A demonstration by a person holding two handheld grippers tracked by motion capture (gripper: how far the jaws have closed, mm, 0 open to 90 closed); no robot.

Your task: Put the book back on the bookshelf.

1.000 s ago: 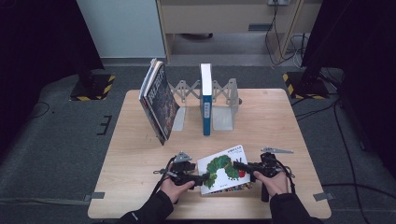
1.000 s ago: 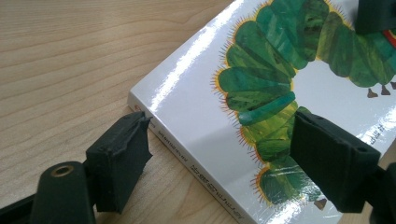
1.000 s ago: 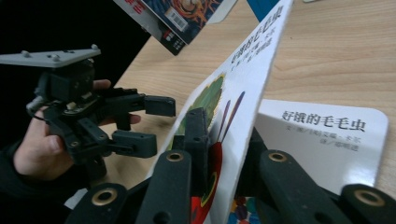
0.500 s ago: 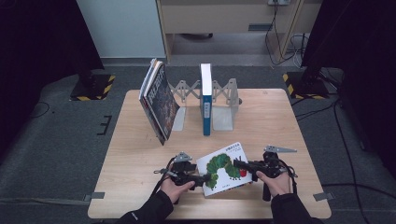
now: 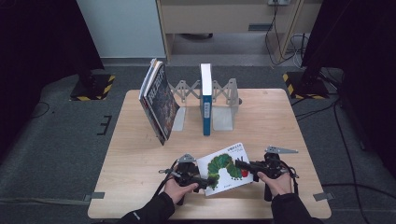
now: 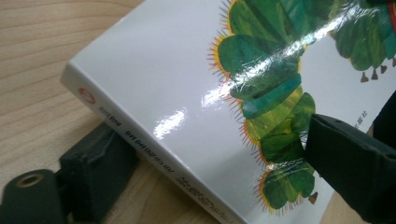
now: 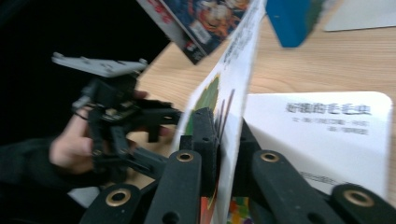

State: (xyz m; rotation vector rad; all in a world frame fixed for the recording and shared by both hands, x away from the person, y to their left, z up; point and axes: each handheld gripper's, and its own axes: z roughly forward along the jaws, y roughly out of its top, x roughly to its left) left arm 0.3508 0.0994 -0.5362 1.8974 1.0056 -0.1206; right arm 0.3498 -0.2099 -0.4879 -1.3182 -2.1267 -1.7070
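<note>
A white picture book [image 5: 224,168] with a green caterpillar on its cover lies near the table's front edge. My left gripper [image 5: 208,179] is at the book's left side. In the left gripper view its jaws straddle the spine edge of the book [image 6: 177,93], one pad [image 6: 98,163] below the spine and one on the cover. They have just been opening and do not clamp it. My right gripper [image 5: 240,164] is at the book's right side. In the right gripper view this gripper [image 7: 227,135] is shut on the lifted front cover [image 7: 233,70], above a white inner page [image 7: 327,126].
An expanding metal book rack [image 5: 224,109] stands at the back of the wooden table [image 5: 140,163] with a blue book [image 5: 205,100] upright in it. Two or three books [image 5: 159,102] lean at its left end. The person's hands hold both grippers at the front edge.
</note>
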